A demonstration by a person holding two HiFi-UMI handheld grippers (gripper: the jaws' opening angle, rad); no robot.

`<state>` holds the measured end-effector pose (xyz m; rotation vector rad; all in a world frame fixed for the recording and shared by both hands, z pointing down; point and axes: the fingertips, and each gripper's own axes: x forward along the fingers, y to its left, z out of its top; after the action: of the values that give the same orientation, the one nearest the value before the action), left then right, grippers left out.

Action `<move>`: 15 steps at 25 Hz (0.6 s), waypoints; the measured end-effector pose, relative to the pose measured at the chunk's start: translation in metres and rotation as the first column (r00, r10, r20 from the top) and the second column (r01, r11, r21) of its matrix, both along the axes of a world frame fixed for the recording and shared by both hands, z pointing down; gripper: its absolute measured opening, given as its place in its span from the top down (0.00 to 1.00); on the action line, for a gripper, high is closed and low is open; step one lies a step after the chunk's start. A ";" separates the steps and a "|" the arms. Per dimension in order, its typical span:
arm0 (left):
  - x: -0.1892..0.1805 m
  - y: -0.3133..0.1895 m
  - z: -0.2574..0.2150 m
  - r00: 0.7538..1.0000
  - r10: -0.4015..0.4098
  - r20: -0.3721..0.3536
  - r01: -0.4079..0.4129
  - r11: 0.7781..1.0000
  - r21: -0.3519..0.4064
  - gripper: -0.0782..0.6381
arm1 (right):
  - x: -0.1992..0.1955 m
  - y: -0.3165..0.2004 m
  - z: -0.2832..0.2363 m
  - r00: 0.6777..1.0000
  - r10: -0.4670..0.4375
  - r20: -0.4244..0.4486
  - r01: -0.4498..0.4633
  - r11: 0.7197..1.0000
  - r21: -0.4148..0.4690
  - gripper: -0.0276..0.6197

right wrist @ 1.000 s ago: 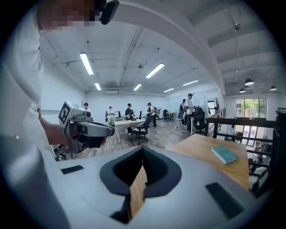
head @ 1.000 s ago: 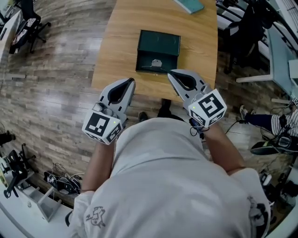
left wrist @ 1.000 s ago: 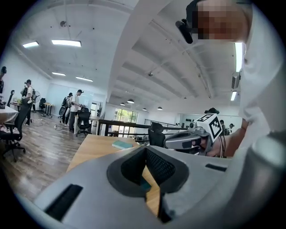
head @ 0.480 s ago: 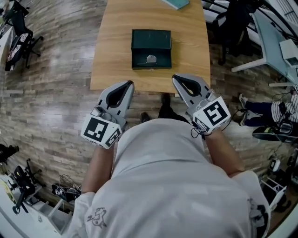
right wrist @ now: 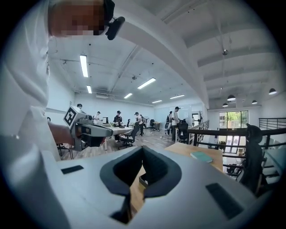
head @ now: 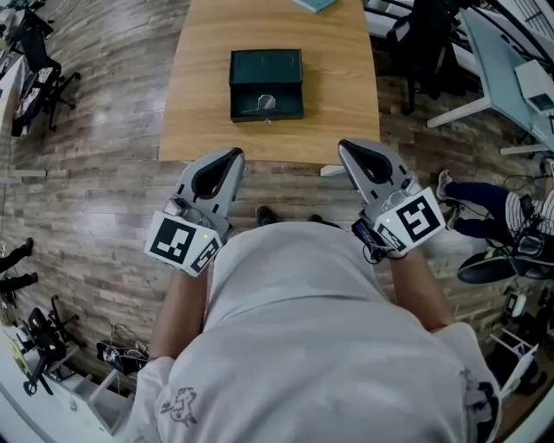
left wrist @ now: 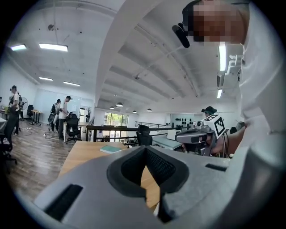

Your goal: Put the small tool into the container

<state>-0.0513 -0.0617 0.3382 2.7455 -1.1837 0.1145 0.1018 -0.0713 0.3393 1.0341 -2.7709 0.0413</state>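
Observation:
A dark green open box (head: 266, 69) stands on the wooden table (head: 199, 104), a small silvery tool (head: 265, 103) lying inside it near its front wall. Both grippers hang over the floor in front of the table's near edge, well short of the box. My left gripper (head: 236, 156) (left wrist: 145, 150) is shut with nothing in it. My right gripper (head: 344, 147) (right wrist: 142, 150) is shut and empty too. In each gripper view the other gripper shows off to the side, level with it.
A teal book (head: 313, 3) (left wrist: 111, 149) (right wrist: 201, 156) lies at the table's far end. Office chairs (head: 424, 43) and white desks (head: 511, 78) stand to the right, where a seated person's legs (head: 485, 195) show. Several people stand in the background.
Both grippers have drawn back from the table's near edge toward my body, the right one also swinging outward. The box and table now sit farther away in the head view.

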 end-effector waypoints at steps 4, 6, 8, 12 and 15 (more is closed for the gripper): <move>0.026 0.007 0.000 0.999 -0.036 -0.008 0.036 0.999 -0.012 0.88 | 0.031 0.007 -0.007 1.000 -0.016 0.006 0.016 1.000 0.004 0.95; 0.047 0.014 0.001 0.999 -0.038 -0.006 0.038 0.999 -0.019 0.88 | 0.049 0.012 -0.009 1.000 -0.027 0.006 0.027 1.000 0.008 0.95; 0.065 0.022 0.003 0.999 -0.046 -0.001 0.046 0.999 -0.026 0.88 | 0.066 0.018 -0.007 0.999 -0.038 0.010 0.038 0.999 0.003 0.95; 0.091 0.044 0.007 0.997 -0.072 -0.001 0.072 0.997 -0.034 0.88 | 0.092 0.033 -0.002 0.998 -0.070 0.005 0.070 0.998 -0.004 0.95; 0.104 0.062 0.011 0.996 -0.090 0.004 0.090 0.995 -0.046 0.88 | 0.107 0.043 -0.001 0.997 -0.082 0.002 0.082 0.997 -0.005 0.95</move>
<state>0.0523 -0.0002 0.3493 2.6485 -1.2862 0.1327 0.2089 -0.0283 0.3386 0.9188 -2.8103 0.0381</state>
